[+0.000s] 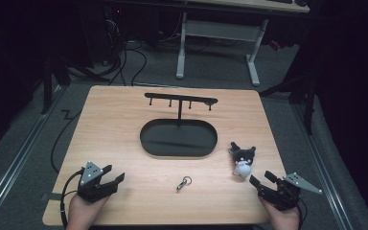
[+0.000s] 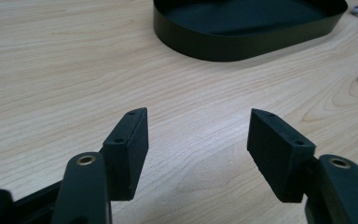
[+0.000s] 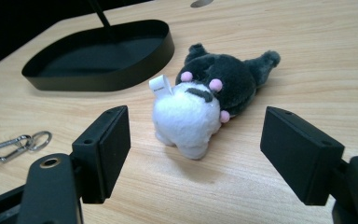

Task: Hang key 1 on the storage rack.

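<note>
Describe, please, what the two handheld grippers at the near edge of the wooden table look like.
The left gripper and the right gripper are matte black, each with two blocky rectangular jaws whose edges carry small screw holes. Brass-coloured pivot pins sit behind the jaws. A grey three-cornered plate tops each gripper, and a black cable trails from the left one. No sleeves are visible at the hands.

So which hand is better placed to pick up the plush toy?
Right. The right tongs stand open just short of the plush toy; the left tongs sit across the table, past the key clip.
</note>
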